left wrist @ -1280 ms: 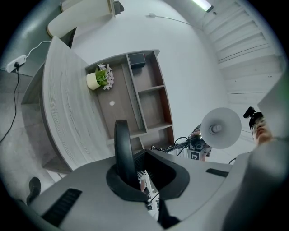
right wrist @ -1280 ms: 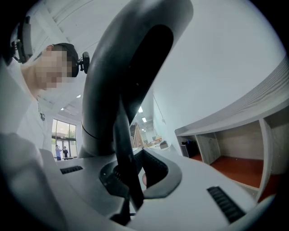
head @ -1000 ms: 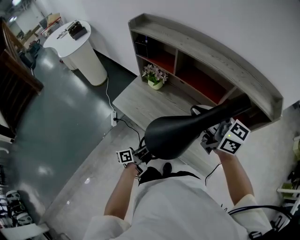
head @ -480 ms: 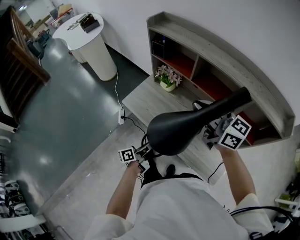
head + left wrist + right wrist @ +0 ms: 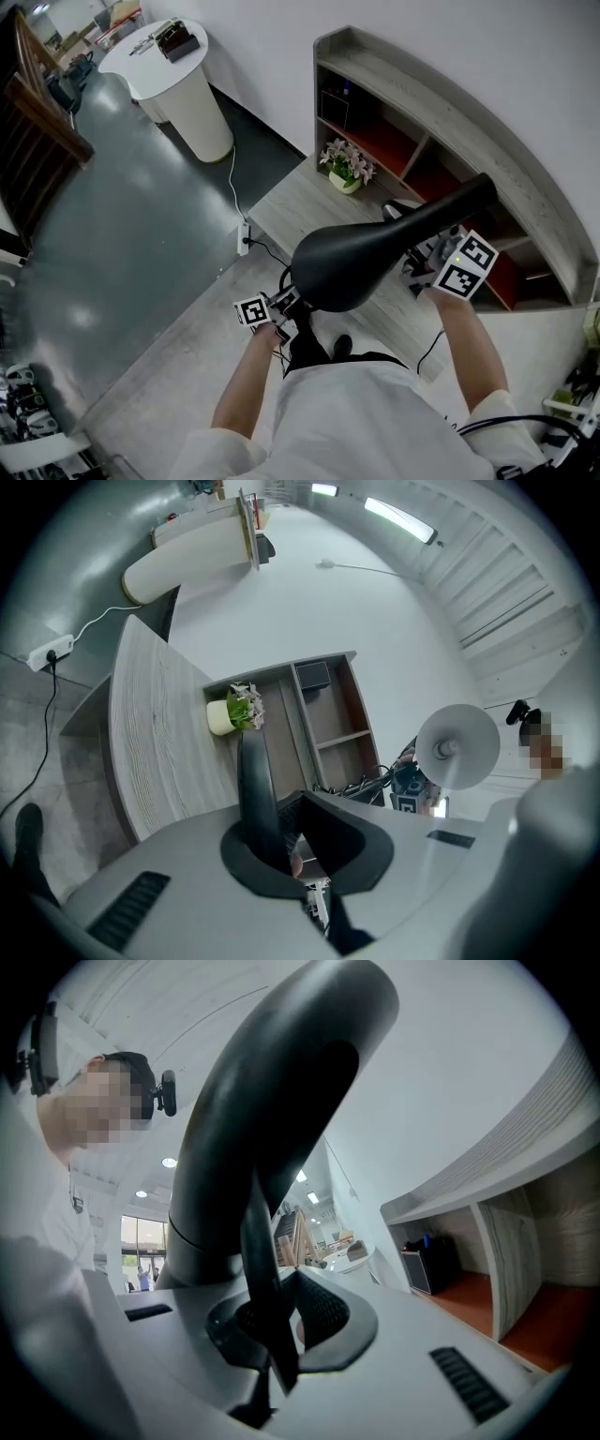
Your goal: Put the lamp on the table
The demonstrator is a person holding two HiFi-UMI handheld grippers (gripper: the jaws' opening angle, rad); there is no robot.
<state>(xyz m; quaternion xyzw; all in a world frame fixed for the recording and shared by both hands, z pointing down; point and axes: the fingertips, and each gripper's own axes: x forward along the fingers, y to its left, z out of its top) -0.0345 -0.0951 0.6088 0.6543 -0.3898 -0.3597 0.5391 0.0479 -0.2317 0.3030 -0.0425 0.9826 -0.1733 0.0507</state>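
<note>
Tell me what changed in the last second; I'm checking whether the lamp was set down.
The person carrying the black dome-headed lamp shifted left along the grey wooden desk: the potted pink flowers now sit straight beyond the lamp, not to its left. Nothing was grasped or released. The left hand-held gripper and right hand-held gripper still hold the lamp aloft.

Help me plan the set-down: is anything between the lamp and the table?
Nothing visible does. The lamp hangs over the table, whose bare wood shows around it. A potted plant stands at the back by the shelves, clear of the lamp. The patch right under the lamp is hidden.
</note>
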